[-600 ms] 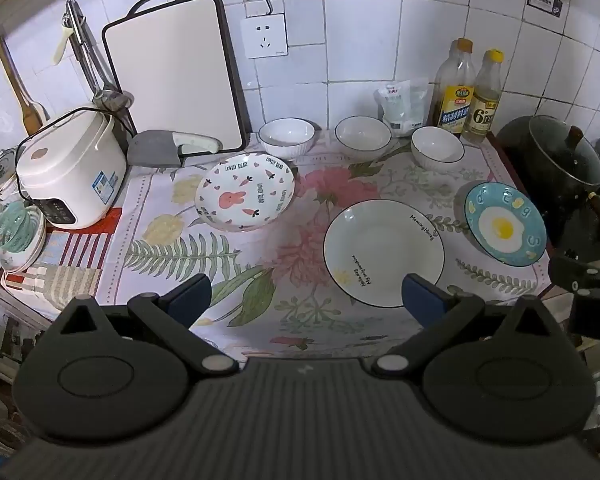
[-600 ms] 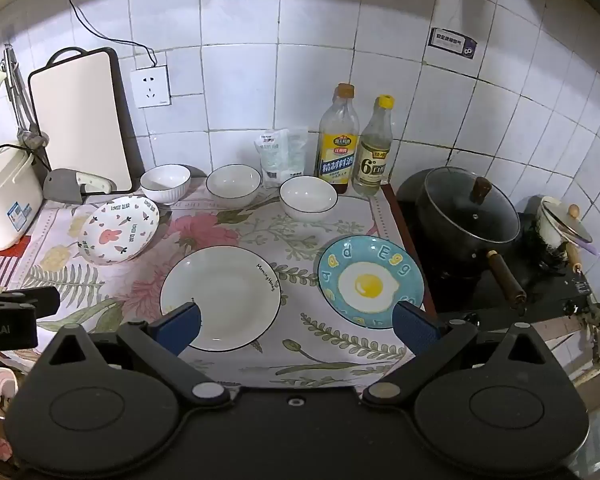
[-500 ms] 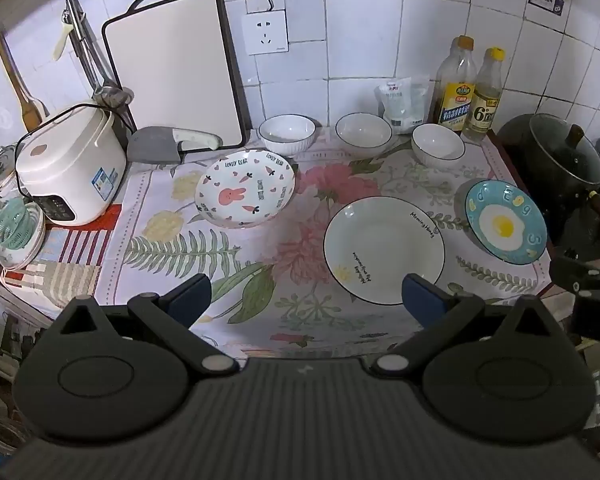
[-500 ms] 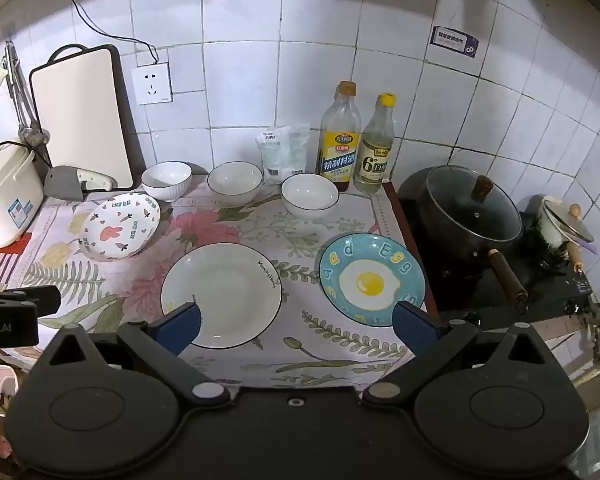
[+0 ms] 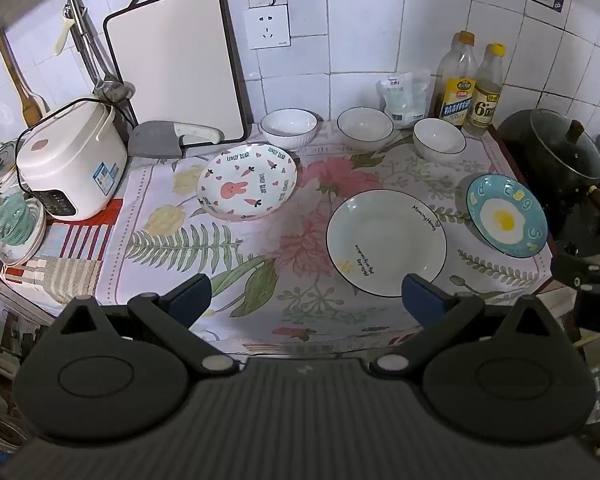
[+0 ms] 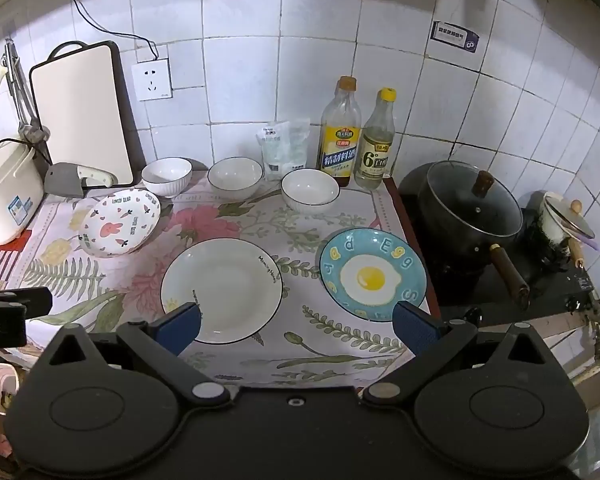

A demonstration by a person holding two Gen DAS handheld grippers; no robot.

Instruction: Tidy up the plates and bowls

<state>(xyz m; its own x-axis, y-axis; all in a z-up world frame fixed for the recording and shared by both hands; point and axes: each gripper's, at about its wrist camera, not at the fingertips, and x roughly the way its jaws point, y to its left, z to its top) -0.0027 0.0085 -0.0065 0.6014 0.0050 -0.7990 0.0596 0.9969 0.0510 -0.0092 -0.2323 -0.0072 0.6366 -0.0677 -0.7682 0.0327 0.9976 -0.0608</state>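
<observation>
Along the bottom of both wrist views, black gripper housings block the near counter edge. Left gripper (image 5: 306,296) fingers spread wide, empty, above the floral cloth (image 5: 228,248); right gripper (image 6: 296,322) likewise spread, holding nothing, its left pad overlapping the near rim of the white plate (image 6: 222,290). Small print on that plate too fine to read in full. Blue egg plate (image 6: 372,274) sits just right of it, near the cloth's edge. Rabbit plate (image 5: 247,187) lies further left and back, tilted slightly. Three white bowls in a row by the wall: left bowl (image 5: 289,128), middle bowl (image 5: 365,126), right bowl (image 5: 439,141). Rice cooker (image 6: 4,192) cut off at frame edge.
</observation>
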